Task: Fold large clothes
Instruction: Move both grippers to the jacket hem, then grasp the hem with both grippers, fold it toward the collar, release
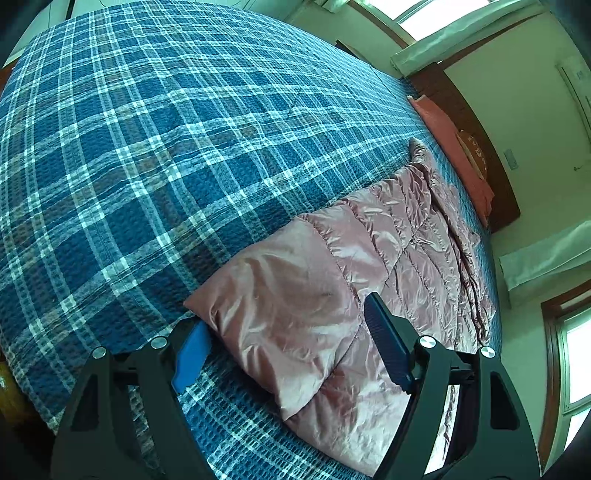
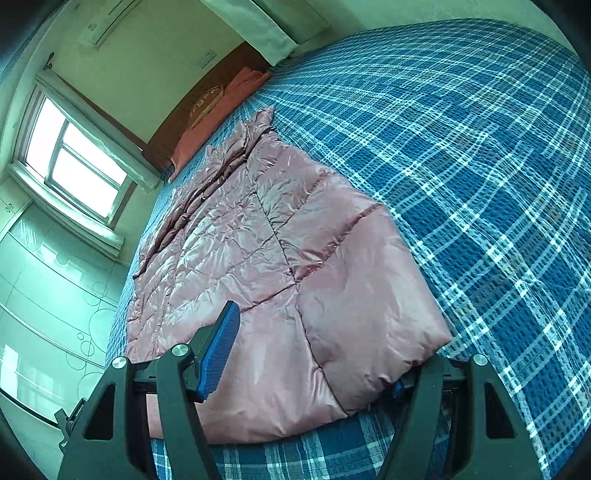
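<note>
Where the pink puffer jacket [image 1: 332, 295] lies flat along one side of the bed, both hand-held grippers sit at its near end, w/ jaws spread wide. Left gripper [image 1: 291, 350]: fingers apart, one blue pad [image 1: 192, 356] beside the jacket's near corner on the plaid side, the other finger over the shiny fabric; the jacket's corner lies between them, not pinched. Right gripper [image 2: 314, 362]: likewise spread; left finger's blue pad [image 2: 219, 350] stands over the quilted panel, right finger mostly hidden under/behind the jacket's puffed corner, so contact there can't be judged.

Jacket: satin-pink, quilted in panels; near panel smooth and puffy, far part more wrinkled. Runs lengthwise toward the headboard end. In right wrist view the jacket [image 2: 280, 266] shows a darker seam or opening along its far-left edge; collar area at the far end, detail too small to tell.

Bedspread [image 1: 147, 147]: blue/white plaid, waffle texture, covers the whole bed; jacket rests directly on it.

Background: salmon-coloured pillow [image 1: 450, 147] at the head, against a dark wooden headboard [image 1: 476, 129]; window [image 2: 74, 158] w/ pale curtain [image 2: 266, 26] on the wall beyond.
</note>
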Available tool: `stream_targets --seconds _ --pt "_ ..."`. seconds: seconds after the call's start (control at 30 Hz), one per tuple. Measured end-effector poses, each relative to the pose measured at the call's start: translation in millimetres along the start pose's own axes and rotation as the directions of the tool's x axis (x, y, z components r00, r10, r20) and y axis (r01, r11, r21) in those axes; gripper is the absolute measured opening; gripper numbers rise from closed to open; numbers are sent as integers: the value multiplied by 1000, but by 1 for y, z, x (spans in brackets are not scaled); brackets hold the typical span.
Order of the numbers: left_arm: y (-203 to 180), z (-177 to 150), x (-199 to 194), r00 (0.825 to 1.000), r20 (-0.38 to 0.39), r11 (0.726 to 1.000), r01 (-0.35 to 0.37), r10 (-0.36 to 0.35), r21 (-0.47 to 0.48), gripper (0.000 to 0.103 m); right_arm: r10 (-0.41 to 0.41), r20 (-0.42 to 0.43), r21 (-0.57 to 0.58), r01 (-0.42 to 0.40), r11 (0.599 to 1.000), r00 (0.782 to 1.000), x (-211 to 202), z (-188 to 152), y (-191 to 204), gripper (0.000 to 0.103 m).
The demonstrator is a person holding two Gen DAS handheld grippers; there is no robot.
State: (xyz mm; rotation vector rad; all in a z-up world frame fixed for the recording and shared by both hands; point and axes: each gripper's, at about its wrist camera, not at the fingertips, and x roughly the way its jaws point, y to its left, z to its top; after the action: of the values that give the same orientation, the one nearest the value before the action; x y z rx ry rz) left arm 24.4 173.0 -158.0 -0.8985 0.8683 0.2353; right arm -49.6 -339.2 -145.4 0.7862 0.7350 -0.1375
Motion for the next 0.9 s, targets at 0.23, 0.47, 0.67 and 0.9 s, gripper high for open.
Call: stream_targets --seconds 0.23,0.47,0.67,0.9 --pt "9 -9 -6 999 -29 999 34 -35 -41 67 39 -16 11 -39 999 999 3 -3 1 65" --pt "-2 2 15 998 -28 997 57 -58 -54 63 40 -2 44 -40 998 999 12 4 -3 57" --pt "-17 1 19 992 -57 993 117 -117 -1 16 38 -17 41 -37 998 999 22 12 -1 22" --pt "-36 18 2 978 -26 978 207 -206 41 6 107 34 5 -107 994 994 8 27 15 15"
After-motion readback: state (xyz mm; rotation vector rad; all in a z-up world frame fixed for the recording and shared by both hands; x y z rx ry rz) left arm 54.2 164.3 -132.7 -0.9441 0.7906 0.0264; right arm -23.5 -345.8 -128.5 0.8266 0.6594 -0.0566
